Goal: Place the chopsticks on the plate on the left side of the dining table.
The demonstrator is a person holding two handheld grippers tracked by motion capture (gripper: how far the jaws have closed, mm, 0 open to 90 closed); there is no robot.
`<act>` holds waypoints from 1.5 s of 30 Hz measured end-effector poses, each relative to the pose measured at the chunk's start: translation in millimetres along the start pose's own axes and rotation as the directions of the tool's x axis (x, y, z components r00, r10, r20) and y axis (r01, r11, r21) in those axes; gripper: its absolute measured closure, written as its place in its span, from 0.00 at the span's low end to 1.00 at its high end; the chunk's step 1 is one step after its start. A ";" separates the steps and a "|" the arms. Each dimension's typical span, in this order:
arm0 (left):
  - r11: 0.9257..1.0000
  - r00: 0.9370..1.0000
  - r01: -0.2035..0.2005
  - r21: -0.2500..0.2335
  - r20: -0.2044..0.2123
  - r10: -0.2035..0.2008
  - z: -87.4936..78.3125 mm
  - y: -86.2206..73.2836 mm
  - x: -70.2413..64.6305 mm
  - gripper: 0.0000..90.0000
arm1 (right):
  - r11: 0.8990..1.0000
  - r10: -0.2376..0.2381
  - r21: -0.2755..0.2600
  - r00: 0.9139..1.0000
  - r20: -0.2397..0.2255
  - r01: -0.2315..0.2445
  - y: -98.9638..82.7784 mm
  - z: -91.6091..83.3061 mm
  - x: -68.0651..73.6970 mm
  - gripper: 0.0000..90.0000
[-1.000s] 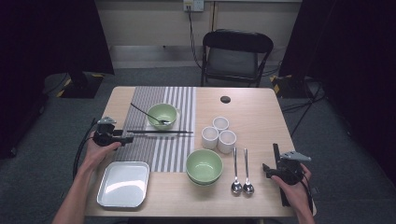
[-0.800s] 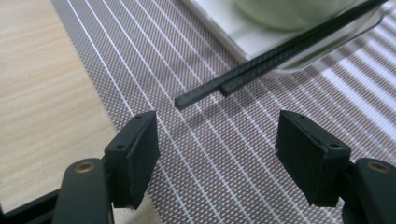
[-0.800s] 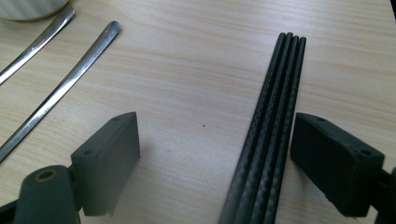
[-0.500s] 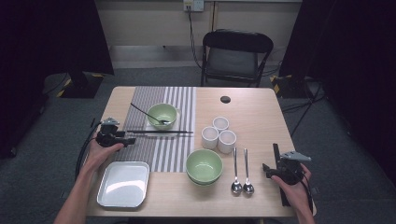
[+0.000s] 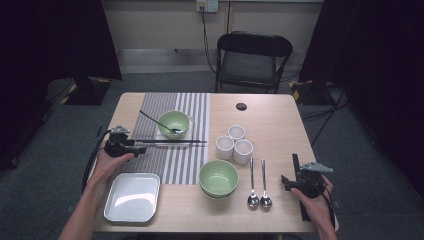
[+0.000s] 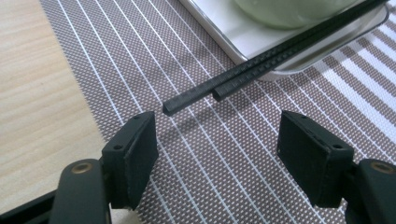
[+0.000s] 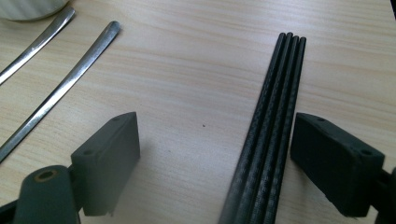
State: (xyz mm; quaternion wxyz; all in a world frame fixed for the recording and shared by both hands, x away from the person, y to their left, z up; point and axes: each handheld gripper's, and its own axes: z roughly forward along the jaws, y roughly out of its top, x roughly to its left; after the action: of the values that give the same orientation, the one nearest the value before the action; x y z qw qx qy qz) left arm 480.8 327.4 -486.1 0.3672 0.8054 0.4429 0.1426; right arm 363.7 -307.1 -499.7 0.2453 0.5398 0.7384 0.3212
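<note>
Left gripper [image 5: 142, 147] sits at the left edge of the striped placemat [image 5: 175, 165], jaws spread, nothing pinched. In the left gripper view the butt ends of a pair of black chopsticks [image 6: 275, 53] lie just ahead of the open jaws, not yet between the pads. That pair rests propped across the small tray [image 6: 261, 44] under the far green bowl [image 5: 173, 122], tips pointing right across the mat.

Right gripper [image 5: 296, 174] is near the right table edge, jaws also spread. A second set of black chopsticks [image 7: 271, 130] lies flat on the wood between its jaws, close against the right pad [image 7: 336, 161]; looks unclamped.

My read: table-setting job, early-to-mid stage. Laid out already: near green bowl [image 5: 218, 177], two spoons [image 5: 258, 182], three white cups [image 5: 233, 145], empty steel tray [image 5: 132, 197] near left. Left to do: close on each chopstick set, lift, place. No grasp made on either side yet.
</note>
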 end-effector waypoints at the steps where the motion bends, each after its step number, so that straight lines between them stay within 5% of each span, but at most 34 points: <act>1: 1.000 1.000 0.002 -0.002 0.004 -0.002 0.5 0.1 -0.7 0.32 | 1.000 0.000 0.000 1.000 0.000 0.000 0.0 0.0 0.0 0.17; 22: 0.999 0.999 -0.038 -0.006 0.021 0.038 10.8 6.8 -14.8 0.31 | 1.000 0.000 0.000 1.000 0.000 0.000 0.0 0.0 0.0 0.17; 36: 1.000 0.999 -0.012 0.005 0.031 0.012 3.1 5.7 -15.9 0.30 | 1.000 0.000 0.000 1.000 -0.002 0.000 -0.2 -0.3 0.3 0.17; 45: 0.999 0.998 -0.053 0.005 0.020 0.053 7.4 9.4 -24.5 0.30 | 1.000 0.000 0.000 1.000 -0.001 0.000 -0.3 -0.4 0.4 0.17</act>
State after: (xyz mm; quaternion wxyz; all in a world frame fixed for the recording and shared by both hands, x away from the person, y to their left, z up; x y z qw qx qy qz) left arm 476.7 300.8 -482.1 0.3654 0.8193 0.4181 0.1432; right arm 363.1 -306.8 -499.6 0.2449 0.5397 0.7386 0.3212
